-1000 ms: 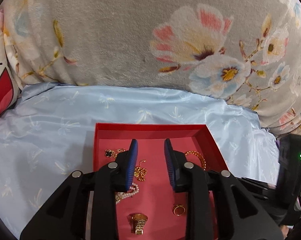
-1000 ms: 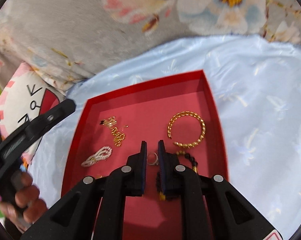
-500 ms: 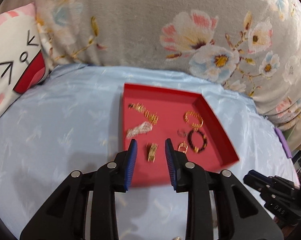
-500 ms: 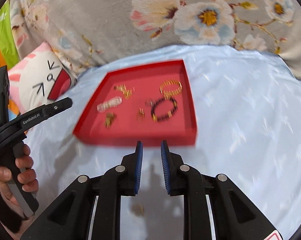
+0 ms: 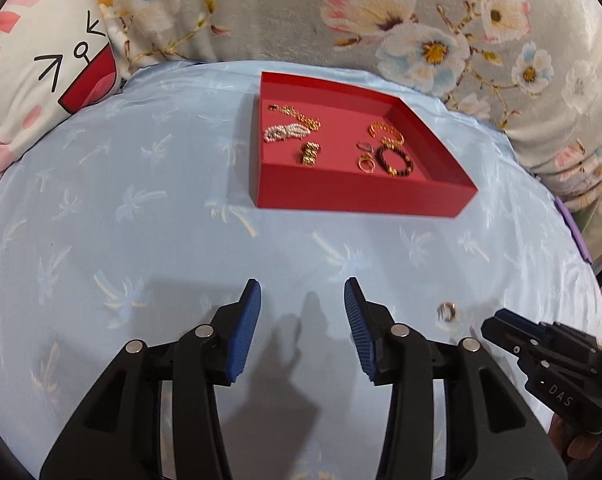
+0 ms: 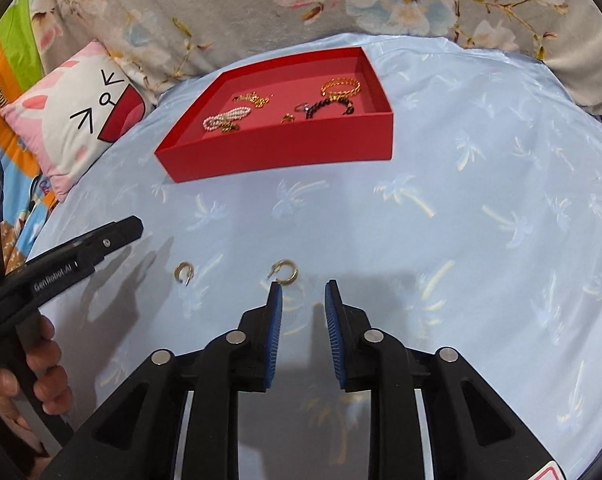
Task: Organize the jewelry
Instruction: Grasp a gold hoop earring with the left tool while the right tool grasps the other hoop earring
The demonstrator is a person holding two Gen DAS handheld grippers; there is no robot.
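Note:
A red tray (image 5: 361, 198) (image 6: 277, 156) sits on the light blue sheet and holds a pearl bracelet (image 5: 285, 131), gold chains (image 5: 297, 114), a gold bangle (image 5: 385, 131), a dark bead bracelet (image 5: 397, 160) and rings. Two gold hoop earrings lie loose on the sheet: one (image 6: 285, 271) just beyond my right gripper's left fingertip, one (image 6: 184, 271) farther left; one earring also shows in the left wrist view (image 5: 447, 311). My left gripper (image 5: 302, 300) is open and empty, well short of the tray. My right gripper (image 6: 303, 300) is open and empty.
A grey floral blanket (image 5: 301, 12) rises behind the tray. A white and pink cartoon pillow (image 5: 41, 72) (image 6: 73, 128) lies at the back left. The other gripper shows at each view's edge, the right (image 5: 541, 356) and the left (image 6: 69, 256).
Both grippers have pulled back from over the tray to the near part of the sheet and have opened wider. The right gripper's jaws were nearly closed over the tray a second ago.

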